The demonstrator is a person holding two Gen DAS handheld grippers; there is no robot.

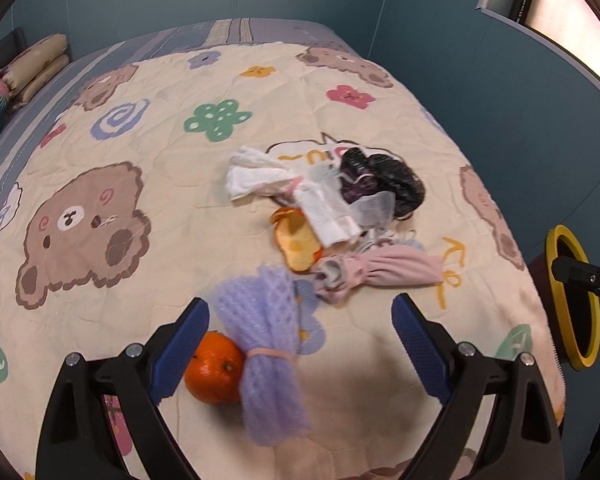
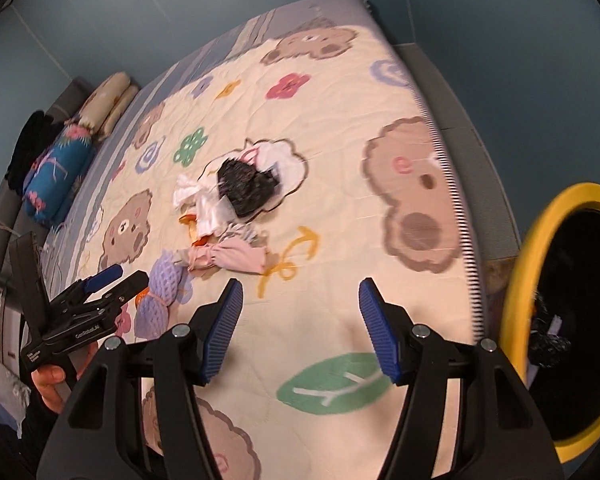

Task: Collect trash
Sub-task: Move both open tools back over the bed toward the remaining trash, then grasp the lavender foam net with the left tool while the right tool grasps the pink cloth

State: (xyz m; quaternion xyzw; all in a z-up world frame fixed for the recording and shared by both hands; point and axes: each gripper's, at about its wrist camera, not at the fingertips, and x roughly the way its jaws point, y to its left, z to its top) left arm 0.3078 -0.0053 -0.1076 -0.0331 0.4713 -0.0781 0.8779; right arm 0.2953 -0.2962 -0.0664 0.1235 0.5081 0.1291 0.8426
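Trash heap point(image 1: 332, 204): loose pile on the cream bear-print quilt point(image 1: 160, 148) covering the bed, lying ahead of both grippers and touched by neither. Contents, far to near in the left wrist view: crumpled black plastic bag point(image 1: 384, 180), white crumpled tissue point(image 1: 252, 176), folded white wrapper point(image 1: 328, 216), orange peel point(image 1: 296, 244), pink fabric piece point(image 1: 384, 272). Just nearer, apart from the main heap: lilac foam fruit net point(image 1: 264, 344) bound with a rubber band, touching a whole orange point(image 1: 214, 372). Left gripper point(image 1: 300, 320): jaws wide apart, nothing between the pads; the net and orange sit just inside its left finger point(image 1: 184, 344), which hides part of the orange. Right gripper point(image 2: 300, 320): jaws standing well open over bare quilt, holding nothing; the heap lies ahead and to its left, well apart. Both grippers tilt steeply down toward the bed. Yellow-rimmed bin point(image 2: 540, 272) with a black liner: beside the bed edge, right of the right gripper, cut off by the frame; dark contents inside cannot be made out. Person's hand point(image 2: 52, 384): partly seen gripping the left gripper's handle at the lower left of the right wrist view. Folded bedding point(image 2: 60, 172) at the head of the bed: distorted at the edge. Small items under the white wrapper: too blurred to identify.
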